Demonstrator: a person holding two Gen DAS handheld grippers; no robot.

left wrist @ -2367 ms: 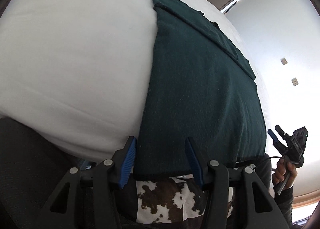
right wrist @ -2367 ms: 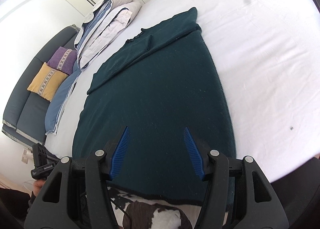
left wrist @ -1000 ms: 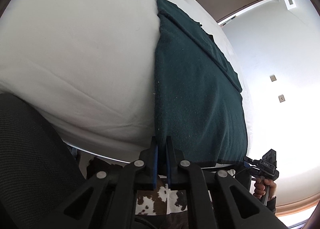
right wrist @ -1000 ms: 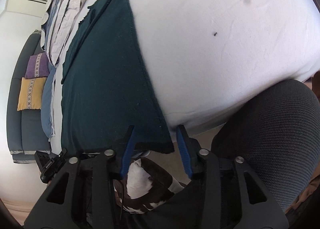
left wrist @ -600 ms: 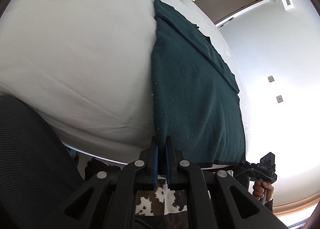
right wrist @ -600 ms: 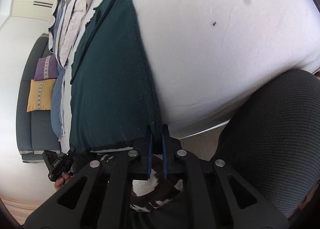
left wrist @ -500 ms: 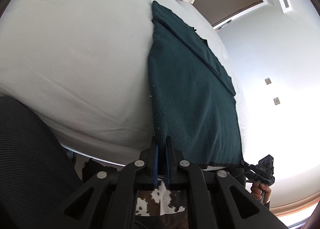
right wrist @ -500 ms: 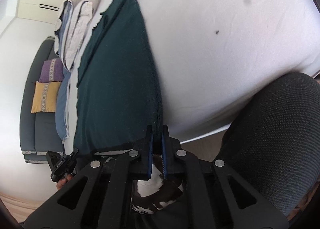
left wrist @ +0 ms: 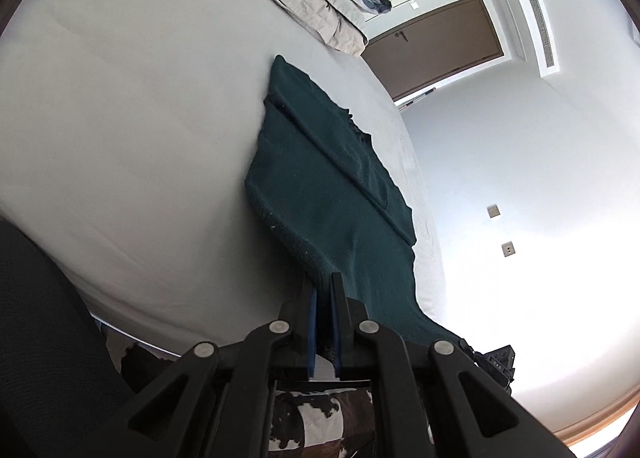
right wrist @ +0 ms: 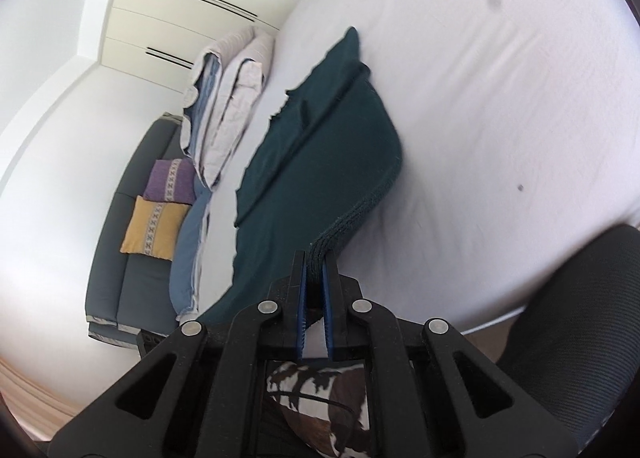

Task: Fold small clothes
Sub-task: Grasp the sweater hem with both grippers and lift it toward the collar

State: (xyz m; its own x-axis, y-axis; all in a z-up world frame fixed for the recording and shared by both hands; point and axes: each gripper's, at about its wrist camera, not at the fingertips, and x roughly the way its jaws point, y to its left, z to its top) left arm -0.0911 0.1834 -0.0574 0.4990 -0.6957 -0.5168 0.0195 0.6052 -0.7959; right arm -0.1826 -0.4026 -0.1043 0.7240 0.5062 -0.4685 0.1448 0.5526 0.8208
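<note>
Dark green garment (left wrist: pixel 336 193) lies on the white bed (left wrist: pixel 132 129), near hem raised. Left tongs (left wrist: pixel 324 298) and right tongs (right wrist: pixel 314 274) each clench a hem corner, likely to carry it toward the far edge.

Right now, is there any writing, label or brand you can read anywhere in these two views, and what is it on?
Only one: small raised letters on the right gripper body in the left wrist view, too small to read.
No print shows on the dark green garment, the white bed or the cushions.
</note>
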